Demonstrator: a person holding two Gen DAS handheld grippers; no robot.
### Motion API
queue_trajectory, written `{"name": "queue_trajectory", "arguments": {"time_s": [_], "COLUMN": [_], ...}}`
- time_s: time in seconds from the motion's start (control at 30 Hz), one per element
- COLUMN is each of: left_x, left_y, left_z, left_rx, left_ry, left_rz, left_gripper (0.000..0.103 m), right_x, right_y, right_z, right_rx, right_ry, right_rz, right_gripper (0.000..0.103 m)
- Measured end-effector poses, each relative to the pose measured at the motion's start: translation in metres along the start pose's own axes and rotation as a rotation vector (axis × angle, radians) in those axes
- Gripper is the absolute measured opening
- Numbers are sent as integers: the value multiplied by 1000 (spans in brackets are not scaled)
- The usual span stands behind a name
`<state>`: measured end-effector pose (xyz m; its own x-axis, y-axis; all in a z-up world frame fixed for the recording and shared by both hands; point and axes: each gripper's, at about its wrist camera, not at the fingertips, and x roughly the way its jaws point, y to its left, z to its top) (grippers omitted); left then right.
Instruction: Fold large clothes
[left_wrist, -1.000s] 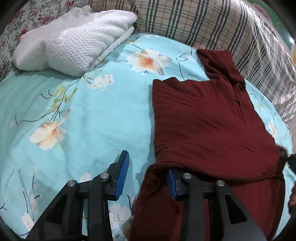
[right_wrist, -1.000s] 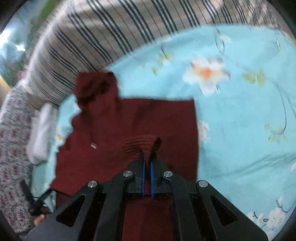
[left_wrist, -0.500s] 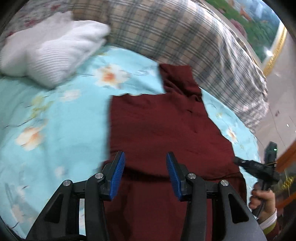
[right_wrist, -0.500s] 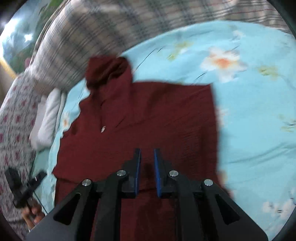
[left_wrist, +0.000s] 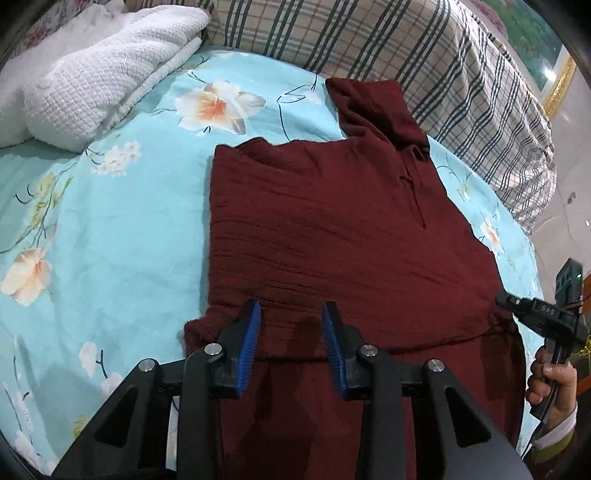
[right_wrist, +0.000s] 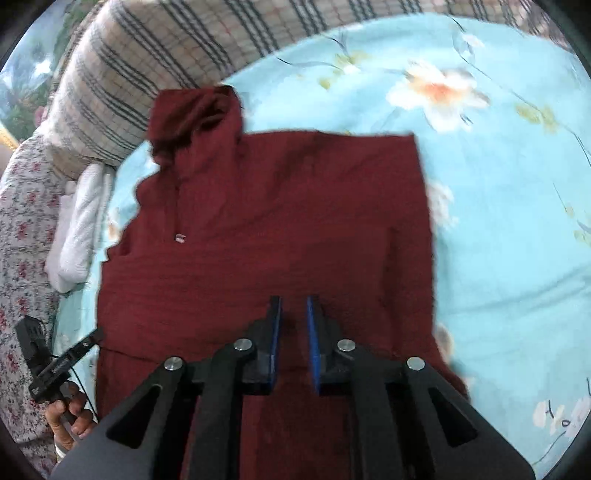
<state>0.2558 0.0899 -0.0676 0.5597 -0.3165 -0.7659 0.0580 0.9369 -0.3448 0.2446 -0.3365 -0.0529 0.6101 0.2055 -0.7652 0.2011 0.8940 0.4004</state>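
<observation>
A dark red hooded garment (left_wrist: 332, 229) lies flat on the blue floral bed sheet (left_wrist: 110, 221), sleeves folded in, hood toward the plaid pillow. My left gripper (left_wrist: 291, 314) is open and empty, hovering over the garment's lower folded edge. In the right wrist view the same garment (right_wrist: 277, 221) fills the middle. My right gripper (right_wrist: 293, 306) is open a little and holds nothing, above the garment's lower part. The right gripper also shows at the left wrist view's right edge (left_wrist: 535, 314), and the left one at the right wrist view's left edge (right_wrist: 59, 362).
A folded white blanket (left_wrist: 92, 74) lies at the back left of the bed. A long plaid pillow (left_wrist: 443, 66) runs along the back. A floral bedcover (right_wrist: 22, 240) lies at the left in the right wrist view.
My right gripper has let go of the garment's fold and opened slightly. My left gripper has moved right, from the garment's left edge to over it.
</observation>
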Motion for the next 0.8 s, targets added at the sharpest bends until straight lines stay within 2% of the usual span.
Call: {"name": "queue_trajectory", "arguments": {"time_s": [0.1, 0.2, 0.43, 0.57, 0.67, 0.8], "left_x": [-7, -8, 7, 21, 38, 77], "left_y": [-6, -12, -20, -33, -41, -52], "left_z": [8, 22, 62, 107, 149, 209], "left_rx": [-6, 2, -36, -41, -67, -92], "left_ry": [-16, -29, -30, -48, -49, -27], "left_rz": [-9, -2, -54, -89, -170, -241], "left_gripper": [46, 50, 50, 53, 57, 66], "right_x": [3, 10, 38, 63, 87, 117], "right_y": [17, 28, 60, 70, 74, 78], "right_z": [14, 27, 75, 115, 147, 177], "right_rx": [-35, -56, -7, 67, 146, 195], "right_ry": [-11, -17, -31, -54, -56, -33], "right_rz": [14, 35, 237, 312, 388, 396], "right_gripper": [15, 28, 30, 30, 30, 31]}}
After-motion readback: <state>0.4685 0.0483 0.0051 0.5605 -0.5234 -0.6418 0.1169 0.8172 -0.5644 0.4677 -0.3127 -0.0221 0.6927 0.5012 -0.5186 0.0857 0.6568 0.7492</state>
